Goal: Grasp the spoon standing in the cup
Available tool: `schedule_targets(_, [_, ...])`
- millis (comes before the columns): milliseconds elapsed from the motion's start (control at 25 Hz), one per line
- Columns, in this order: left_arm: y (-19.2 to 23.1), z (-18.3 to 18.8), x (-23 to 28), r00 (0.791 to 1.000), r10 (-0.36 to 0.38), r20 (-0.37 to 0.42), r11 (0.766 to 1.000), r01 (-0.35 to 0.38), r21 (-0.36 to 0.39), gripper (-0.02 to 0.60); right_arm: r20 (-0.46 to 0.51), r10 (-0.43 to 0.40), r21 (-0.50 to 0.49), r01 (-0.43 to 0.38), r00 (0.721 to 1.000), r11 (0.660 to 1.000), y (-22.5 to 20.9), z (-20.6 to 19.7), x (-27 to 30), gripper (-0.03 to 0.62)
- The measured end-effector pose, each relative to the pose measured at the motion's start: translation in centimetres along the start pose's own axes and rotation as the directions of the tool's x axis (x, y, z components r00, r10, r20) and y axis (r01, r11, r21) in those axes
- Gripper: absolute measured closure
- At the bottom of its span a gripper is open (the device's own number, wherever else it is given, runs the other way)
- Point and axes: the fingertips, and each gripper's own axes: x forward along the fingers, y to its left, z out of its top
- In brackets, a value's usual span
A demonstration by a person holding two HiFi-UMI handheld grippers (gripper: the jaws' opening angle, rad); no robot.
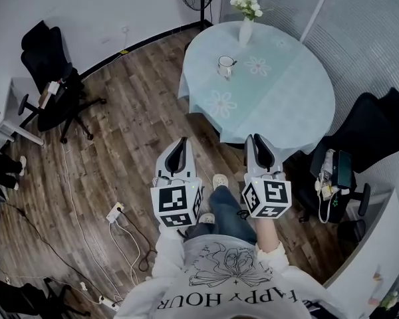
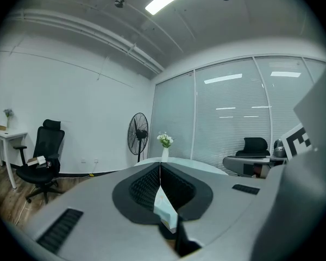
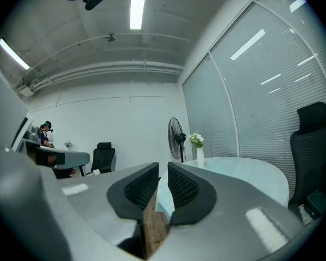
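Far on the left a black office chair [image 1: 50, 78] stands on the wood floor. A white power strip [image 1: 114, 211] with cords lies near the person's feet. It would be wise to step around those cords.

The left gripper [image 1: 182, 142] is low in front of the person. In its own view the left gripper [image 2: 160, 166] has its two jaws pressed together at the tips, clenched on nothing. It seems to have no job in this step, so it is best held off to the side.

The cup [image 1: 225, 66] sits on the round table [image 1: 299, 105] with the pale blue flower cloth. It is well apart from both grippers. The spoon should be standing in the cup, but it is too small to make out from here. A vase of white flowers [image 1: 246, 20] stands near the cup, farther back.

The right gripper [image 1: 251, 138] is beside the left one. In its own view the right gripper [image 3: 163, 170] has its jaws a little apart, with nothing between them.

I think the person must first walk up to the table. Then the jaws should open wider, come down around the spoon's handle above the cup's rim, and close softly. Going slowly should help, so that the cup does not tip and the vase is not bumped.

On the far right another black chair [image 1: 376, 128] stands close to the table, so the near side looks like the easier way in.
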Motion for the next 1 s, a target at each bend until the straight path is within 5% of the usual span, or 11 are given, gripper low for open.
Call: schedule_targets(1000, [2.9,5.1,23.0,0.994,0.113,-0.001,0.994,-0.113,0.005,0.575,-0.018,0.086,0.027,-0.085,0.996,0.996,-9.7,3.0,24.7,0.531])
